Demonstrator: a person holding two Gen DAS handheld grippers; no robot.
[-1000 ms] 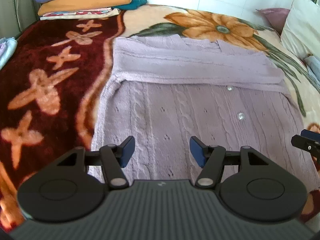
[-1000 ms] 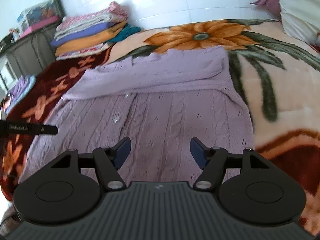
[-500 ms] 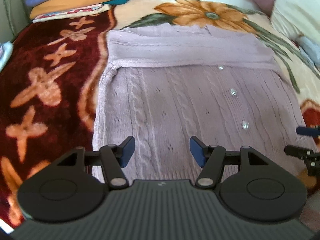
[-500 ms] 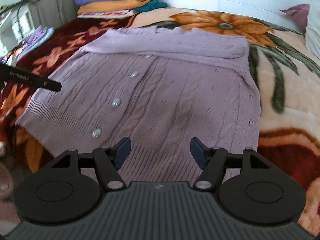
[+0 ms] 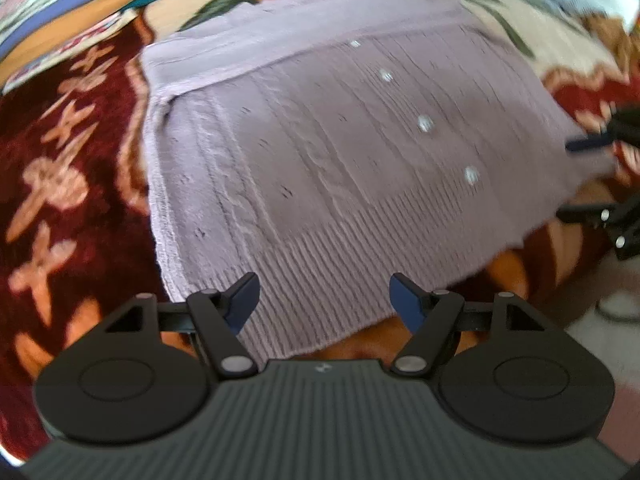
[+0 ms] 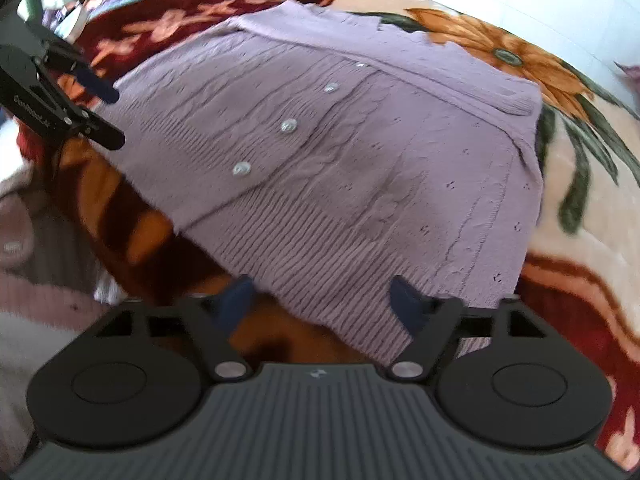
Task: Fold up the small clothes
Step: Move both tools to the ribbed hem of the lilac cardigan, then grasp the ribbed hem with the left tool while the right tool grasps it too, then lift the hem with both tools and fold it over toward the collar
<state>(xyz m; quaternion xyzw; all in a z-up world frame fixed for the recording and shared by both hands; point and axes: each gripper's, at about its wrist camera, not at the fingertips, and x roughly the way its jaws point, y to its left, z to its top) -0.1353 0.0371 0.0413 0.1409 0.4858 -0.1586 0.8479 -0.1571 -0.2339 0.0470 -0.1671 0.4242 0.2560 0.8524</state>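
Observation:
A lilac knitted cardigan [image 5: 320, 152] with pearl buttons lies flat on the bed, sleeves folded across its top; it also shows in the right wrist view [image 6: 360, 152]. My left gripper [image 5: 324, 296] is open, low over the ribbed hem near its left corner. My right gripper [image 6: 320, 298] is open over the hem near its right corner. Neither holds anything. The right gripper's fingers [image 5: 592, 144] show at the right edge of the left wrist view, and the left gripper's fingers [image 6: 96, 84] at the left of the right wrist view.
A floral blanket [image 5: 60, 184] in dark red, orange and cream covers the bed. A stack of folded clothes [image 5: 60, 4] lies at the far left corner. The bed's near edge drops to the floor [image 6: 24, 240] just below the hem.
Both grippers have drawn back toward the near edge of the bed and dropped lower, from over the cardigan's body to its ribbed hem. Both stayed open.

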